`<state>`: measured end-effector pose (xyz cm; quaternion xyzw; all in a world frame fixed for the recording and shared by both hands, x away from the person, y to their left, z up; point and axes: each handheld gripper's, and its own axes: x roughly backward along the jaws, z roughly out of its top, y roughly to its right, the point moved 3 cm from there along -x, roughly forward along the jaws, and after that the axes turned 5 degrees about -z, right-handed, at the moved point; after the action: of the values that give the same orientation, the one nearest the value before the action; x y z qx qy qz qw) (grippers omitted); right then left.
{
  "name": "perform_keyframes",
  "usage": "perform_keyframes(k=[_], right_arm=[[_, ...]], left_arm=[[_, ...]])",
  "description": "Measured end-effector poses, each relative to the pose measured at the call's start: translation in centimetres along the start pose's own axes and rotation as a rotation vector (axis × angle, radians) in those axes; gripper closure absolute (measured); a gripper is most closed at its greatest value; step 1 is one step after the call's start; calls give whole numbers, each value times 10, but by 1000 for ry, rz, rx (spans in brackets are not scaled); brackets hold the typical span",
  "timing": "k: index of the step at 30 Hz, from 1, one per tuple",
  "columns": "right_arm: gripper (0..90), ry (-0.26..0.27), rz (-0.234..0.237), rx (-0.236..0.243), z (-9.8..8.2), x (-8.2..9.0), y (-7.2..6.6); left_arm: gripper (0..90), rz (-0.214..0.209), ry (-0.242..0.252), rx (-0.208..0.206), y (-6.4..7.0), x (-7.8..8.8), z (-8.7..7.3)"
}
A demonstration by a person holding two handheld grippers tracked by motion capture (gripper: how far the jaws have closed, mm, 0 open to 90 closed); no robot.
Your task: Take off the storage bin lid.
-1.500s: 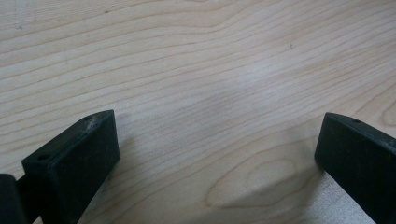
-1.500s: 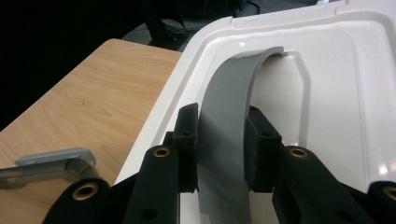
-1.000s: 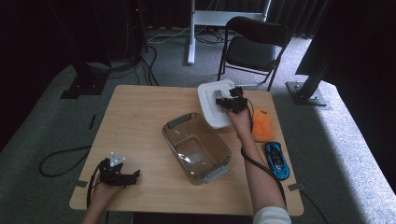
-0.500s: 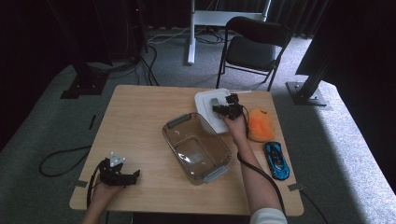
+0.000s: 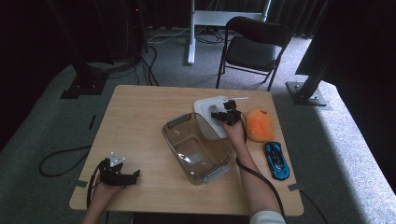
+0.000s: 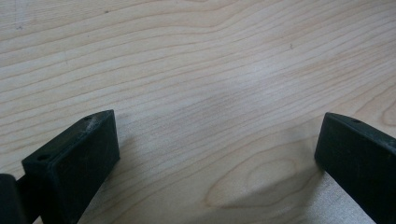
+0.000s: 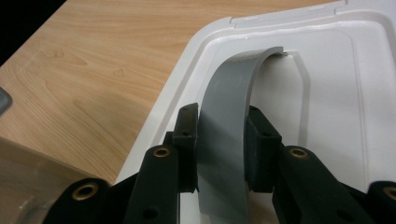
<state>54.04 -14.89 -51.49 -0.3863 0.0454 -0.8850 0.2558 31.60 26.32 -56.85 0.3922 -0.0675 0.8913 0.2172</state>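
White rectangular plastic lid (image 5: 211,115) lies flat on the light wooden table (image 5: 140,121), right of centre toward the far edge, its near-left edge touching or overlapping the far-right rim of the clear rectangular plastic container with grey end handles (image 5: 198,147). Curved grey handle strap (image 7: 229,126) arches off the lid top. Right gripper (image 5: 225,116) is clamped on this strap, pads pressing on both sides. Orange rounded soft toy (image 5: 259,124) sits just right of the lid; blue toy car (image 5: 276,159) nearer, by the right edge. Left gripper (image 5: 116,173) rests at the near-left corner, jaws wide apart, nothing between them.
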Motion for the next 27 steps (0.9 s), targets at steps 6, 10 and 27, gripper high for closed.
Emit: perform_keyframes(k=[6, 10, 27], right_arm=[[698, -21, -2, 0, -7, -6, 3], [697, -26, 4, -3, -12, -9, 4], [453, -36, -33, 16, -16, 9, 3]], left_arm=[[3, 0, 0, 0, 0, 0, 0], [3, 0, 0, 0, 0, 0, 0], [3, -1, 0, -1, 0, 0, 0]])
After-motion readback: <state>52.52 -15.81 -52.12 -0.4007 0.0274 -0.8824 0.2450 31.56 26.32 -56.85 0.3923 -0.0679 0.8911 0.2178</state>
